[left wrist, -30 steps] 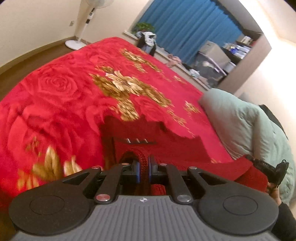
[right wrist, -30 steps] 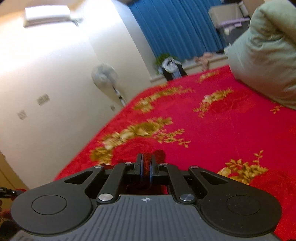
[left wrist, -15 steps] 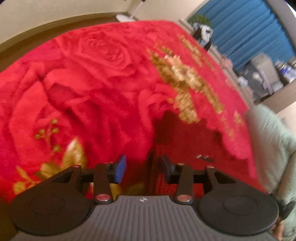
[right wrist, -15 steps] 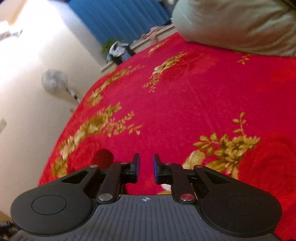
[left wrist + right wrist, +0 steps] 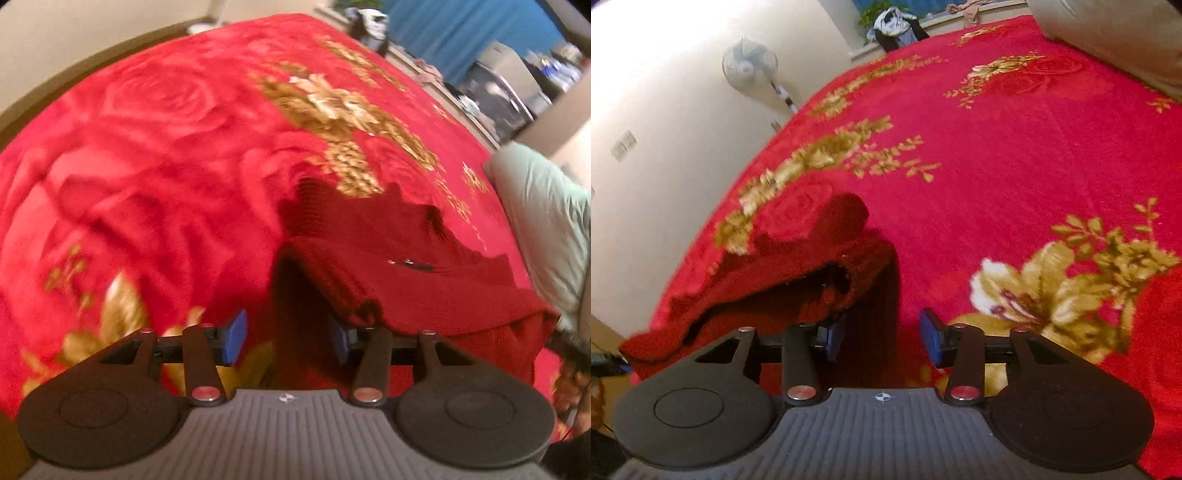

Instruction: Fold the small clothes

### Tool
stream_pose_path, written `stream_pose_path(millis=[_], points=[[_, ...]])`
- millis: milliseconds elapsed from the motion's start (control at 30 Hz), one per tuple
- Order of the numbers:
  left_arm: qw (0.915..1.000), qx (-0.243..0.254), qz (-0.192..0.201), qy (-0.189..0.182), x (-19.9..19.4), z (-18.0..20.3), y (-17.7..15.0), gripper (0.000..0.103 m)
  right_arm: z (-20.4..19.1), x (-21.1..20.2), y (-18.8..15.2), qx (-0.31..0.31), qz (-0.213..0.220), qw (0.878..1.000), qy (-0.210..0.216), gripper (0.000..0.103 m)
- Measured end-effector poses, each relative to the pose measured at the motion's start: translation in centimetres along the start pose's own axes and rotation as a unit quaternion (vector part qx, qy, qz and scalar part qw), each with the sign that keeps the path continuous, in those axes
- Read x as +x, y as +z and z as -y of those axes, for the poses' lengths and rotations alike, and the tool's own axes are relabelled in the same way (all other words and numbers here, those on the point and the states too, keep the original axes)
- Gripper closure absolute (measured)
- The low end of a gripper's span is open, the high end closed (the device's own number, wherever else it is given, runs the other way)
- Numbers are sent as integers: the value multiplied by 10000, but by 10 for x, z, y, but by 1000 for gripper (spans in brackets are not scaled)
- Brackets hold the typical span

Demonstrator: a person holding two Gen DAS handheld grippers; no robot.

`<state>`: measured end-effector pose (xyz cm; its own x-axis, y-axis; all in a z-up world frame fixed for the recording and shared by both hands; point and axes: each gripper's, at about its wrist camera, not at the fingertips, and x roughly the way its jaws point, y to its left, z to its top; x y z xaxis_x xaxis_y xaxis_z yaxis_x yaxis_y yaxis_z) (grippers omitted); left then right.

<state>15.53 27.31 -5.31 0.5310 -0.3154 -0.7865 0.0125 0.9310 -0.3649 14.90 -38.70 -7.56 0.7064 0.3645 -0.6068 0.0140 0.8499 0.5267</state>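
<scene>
Nearest in the left wrist view, the left gripper (image 5: 288, 338) has its 2 blue-padded fingers (image 5: 233, 336) spread wide with nothing between them. The dark red knit garment (image 5: 388, 251) lies on the bed just ahead; its near hem drapes over the top of the right-hand finger, and whether it actually rests on that finger is hard to tell. The garment lies folded over on itself, with a small dark metal fastener on its upper layer. It stretches away to the right, toward a dark object at the frame edge that is too blurred to identify.

In the right wrist view, the right gripper (image 5: 882, 334) is likewise parted, its 2 blue pads (image 5: 931, 336) wide apart and gripping nothing. The same knit garment (image 5: 812, 273) sits to the left of the gap, its edge reaching the left-hand finger, with a dark opening showing in the fabric and one rounded flap raised behind it.

Under both lies a red blanket (image 5: 1015, 155) printed with roses and gold flowers, covering the whole bed. Farther right in the left view a pale green duvet (image 5: 543, 221) is heaped on the bed. Beyond the bed stand a white pedestal fan (image 5: 750, 68) against the cream wall, a bundle of clothes (image 5: 897, 26) on the sill, and blue curtains (image 5: 461, 29).
</scene>
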Motion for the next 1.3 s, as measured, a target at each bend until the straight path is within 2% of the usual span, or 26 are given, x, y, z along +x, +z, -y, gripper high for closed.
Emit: stream_pose_path(millis=[67,133,233,300,333,367,400,433,467,533,567,633,667,700,733,800,833,867,933,1000,1133,1233,1300], points=[[9998,165,66,99,6,13,3,48,4,1,2,108,192,9998,10,48],[9995,194,146,221,14,22,9,41,6,8,5,248,379,9989,86,48],[9992,122,278,264,19,30,18,41,10,22,8,430,352,9978,366,48],[9988,137,367,287,21,33,23,44,7,29,9,335,349,9982,346,48],[9986,183,385,298,23,35,25,54,6,31,10,291,339,9984,337,50],[9985,250,378,307,24,38,27,71,6,31,11,283,351,9984,337,60],[9981,353,384,321,25,40,27,80,6,31,13,266,403,9983,332,69],[9976,462,411,304,24,43,27,84,5,30,15,231,449,9981,351,87],[9968,558,484,290,23,45,27,86,4,28,17,192,523,9977,390,91],[9948,652,712,316,16,46,29,87,1,15,22,99,835,9948,572,93],[9938,551,918,288,9,43,31,88,0,7,26,146,1061,9911,796,93],[9890,69,1478,72,-11,31,35,89,2,-13,35,412,1621,9746,1486,94],[9848,-173,1728,-42,-19,24,38,89,2,-17,37,443,1795,9705,1544,94],[9824,-282,1847,65,-21,20,39,89,1,-16,39,455,1866,9711,1416,94],[9835,-293,1760,309,-17,19,40,89,2,-8,41,491,1739,9770,1130,94],[9934,-290,849,709,13,15,40,89,7,25,43,570,923,9935,354,94],[9948,-314,353,904,29,14,37,89,12,41,39,615,512,9968,13,94],[9942,-281,127,1029,37,15,35,89,15,50,34,633,314,9974,-150,94],[9943,-152,371,989,32,22,37,89,13,58,32,534,163,9980,-298,94],[9946,-223,467,902,29,23,38,89,9,52,36,379,313,9984,-272,94],[9930,-222,894,744,19,28,40,89,4,33,40,329,902,9953,85,94],[9864,38,1387,879,8,40,42,89,-7,23,41,43,1351,9907,174,95],[9838,66,1518,951,4,45,42,89,-13,22,40,-78,1506,9885,101,95]])
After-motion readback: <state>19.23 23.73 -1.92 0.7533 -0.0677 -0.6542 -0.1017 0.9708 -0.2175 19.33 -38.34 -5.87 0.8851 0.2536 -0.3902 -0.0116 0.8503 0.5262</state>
